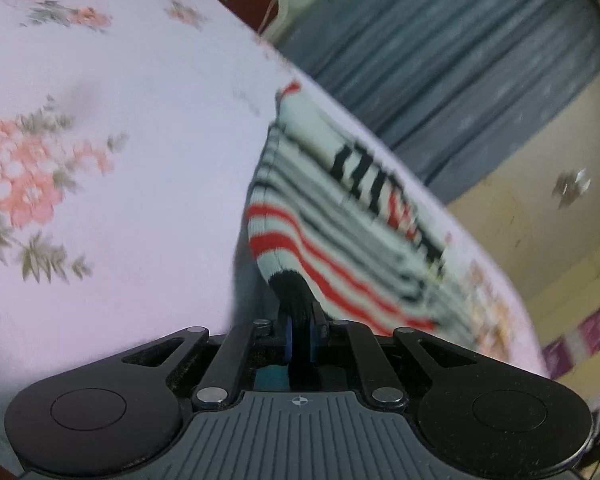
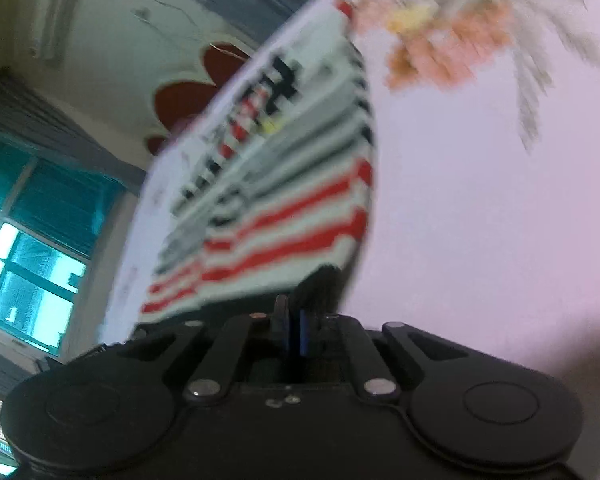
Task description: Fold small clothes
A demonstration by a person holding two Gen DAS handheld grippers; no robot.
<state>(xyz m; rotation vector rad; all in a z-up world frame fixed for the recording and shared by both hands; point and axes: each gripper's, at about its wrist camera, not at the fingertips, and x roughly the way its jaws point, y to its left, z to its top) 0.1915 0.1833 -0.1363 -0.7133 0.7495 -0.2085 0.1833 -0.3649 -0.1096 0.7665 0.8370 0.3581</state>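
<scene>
left wrist: close, tilted along fingers | right wrist: close, tilted | shared: striped garment (image 1: 340, 208) on floral sheet (image 1: 120, 160)

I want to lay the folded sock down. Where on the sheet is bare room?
The floral sheet lies bare left of the striped sock in the left wrist view, and right of it in the right wrist view. The sock itself lies along the sheet's edge.

A sock (image 1: 340, 216) is lying on the bedsheet (image 1: 120, 160), its near end sitting between the jaws of both grippers, curtains (image 1: 440, 60) hanging behind.
</scene>
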